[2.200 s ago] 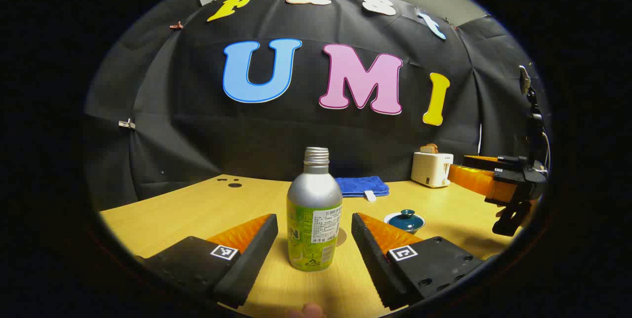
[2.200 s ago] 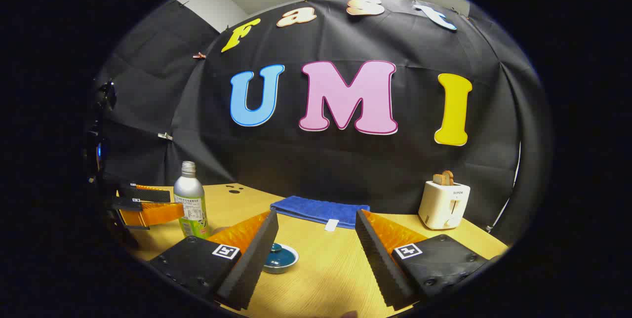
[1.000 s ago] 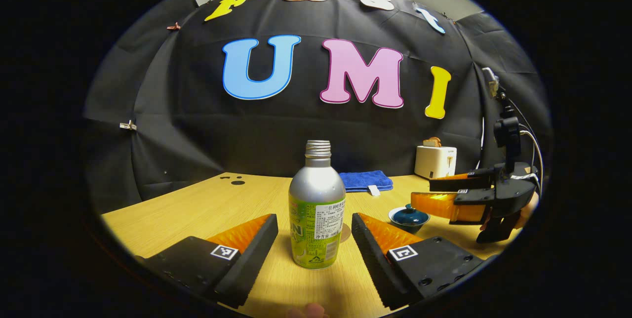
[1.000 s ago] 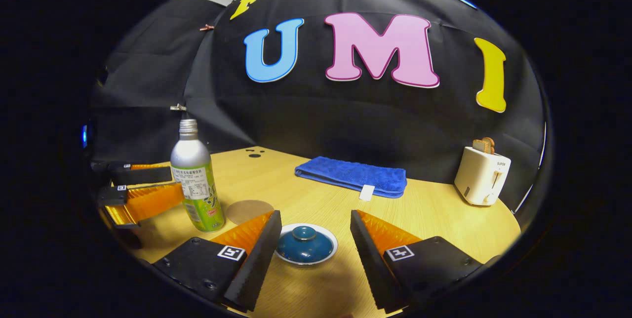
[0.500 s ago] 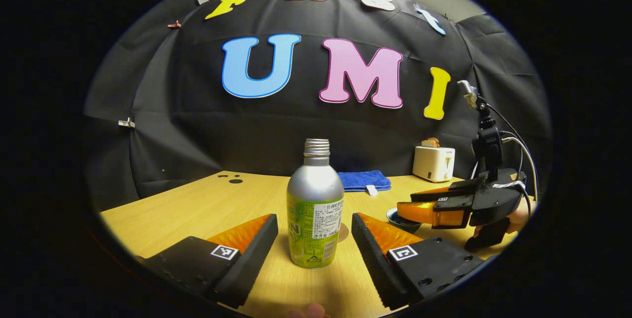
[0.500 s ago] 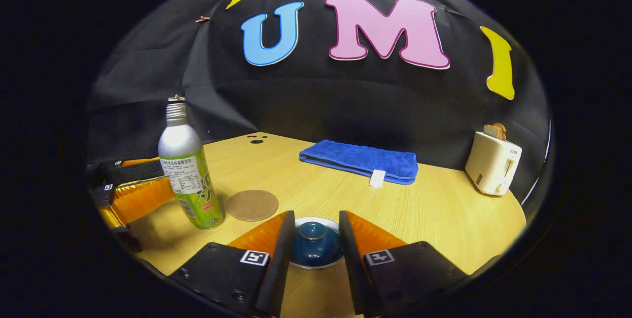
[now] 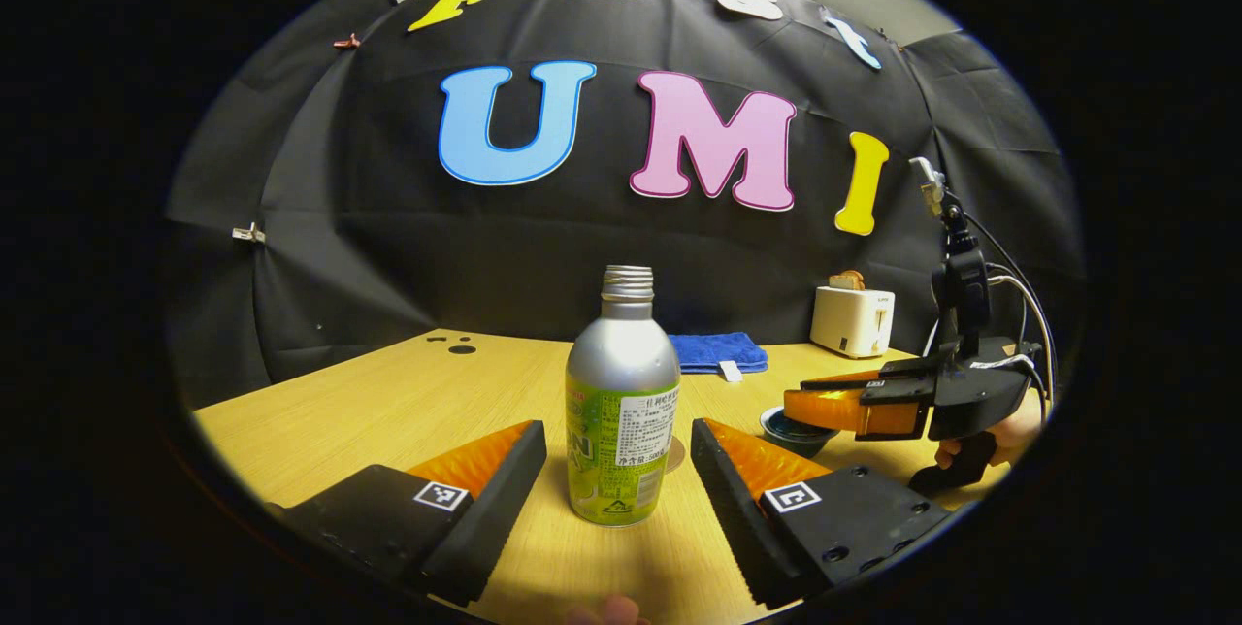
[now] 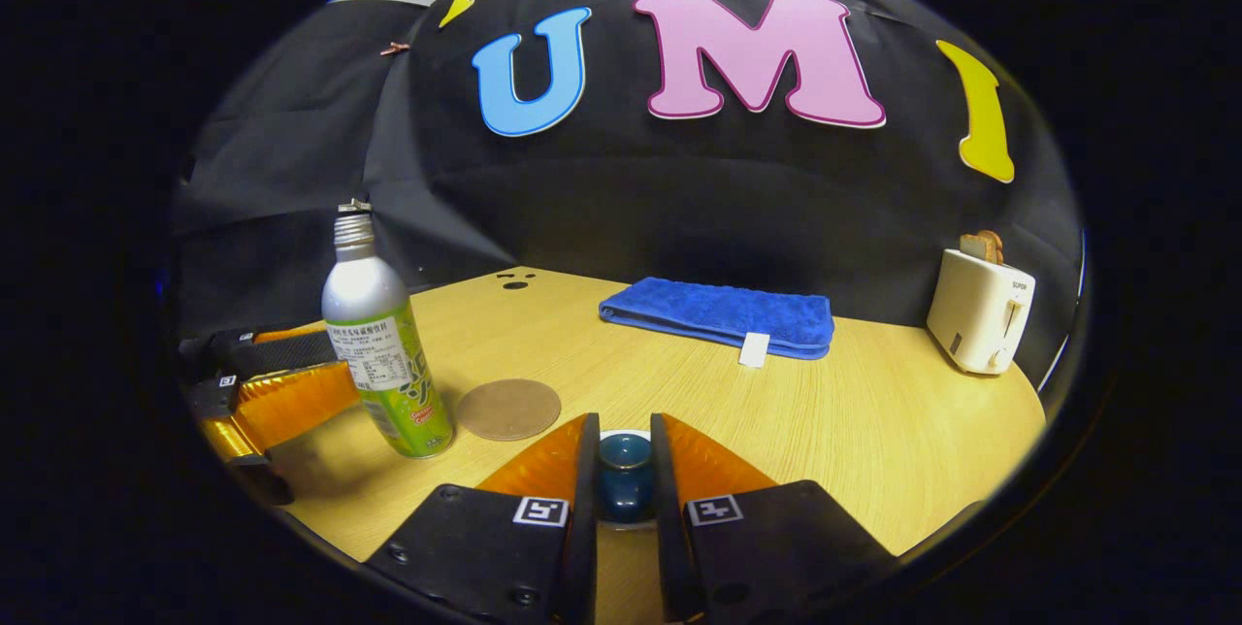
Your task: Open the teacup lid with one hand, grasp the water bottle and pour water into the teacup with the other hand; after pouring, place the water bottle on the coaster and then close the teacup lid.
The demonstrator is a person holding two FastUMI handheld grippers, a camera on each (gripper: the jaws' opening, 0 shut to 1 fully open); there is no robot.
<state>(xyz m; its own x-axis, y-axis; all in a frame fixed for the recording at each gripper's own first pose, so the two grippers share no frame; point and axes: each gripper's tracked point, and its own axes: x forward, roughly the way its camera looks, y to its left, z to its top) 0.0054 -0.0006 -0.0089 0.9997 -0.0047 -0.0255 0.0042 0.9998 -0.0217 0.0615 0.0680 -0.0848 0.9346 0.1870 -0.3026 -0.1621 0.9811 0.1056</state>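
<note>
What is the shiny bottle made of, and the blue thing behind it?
The water bottle looks like brushed metal, probably aluminium: matte silver shoulder, threaded neck, with a glossy green printed wrap below. The blue towel looks like soft terry or microfibre cloth: fuzzy surface, folded edges, a small white tag.

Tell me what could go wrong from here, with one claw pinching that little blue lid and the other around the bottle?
The right gripper has closed on only the small knob of the teacup lid, so the lid might slip or tilt as it lifts, perhaps nudging the cup. The left gripper is open around the bottle, which has no cap; a clumsy squeeze could tip it and spill on the table.
</note>
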